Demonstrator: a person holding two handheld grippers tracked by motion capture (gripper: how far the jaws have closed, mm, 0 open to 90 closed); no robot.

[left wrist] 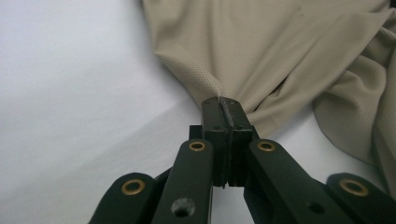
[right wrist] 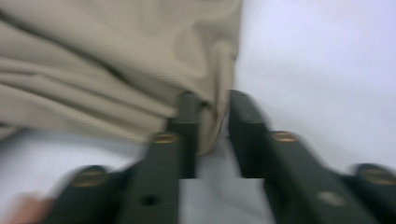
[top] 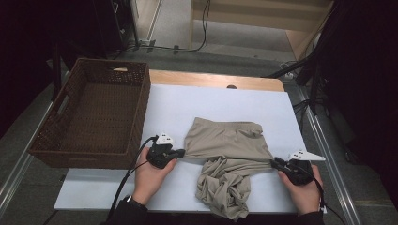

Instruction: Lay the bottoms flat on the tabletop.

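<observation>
This looks like a lab or recording room rather than a home. The wooden counter (top: 216, 79) wears a plain white sheet (top: 173, 108) and stands on a bare grey floor (top: 178, 23). Black cables (top: 202, 28) trail across that floor, dark stands (top: 312, 75) flank the counter, and metal rails (top: 328, 145) run along its sides.

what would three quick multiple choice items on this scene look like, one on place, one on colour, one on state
1. Where is the wicker basket?
A. left of the garment
B. right of it
C. on top of it

2. What colour is the garment?
A. red
B. beige
C. blue

3. How is the left gripper?
A. wide open
B. shut on the garment
C. holding the basket

Answers:
1 A, it sits at the table's left edge.
2 B, the cloth is plainly tan.
3 B, its jaws pinch the cloth edge.
</observation>
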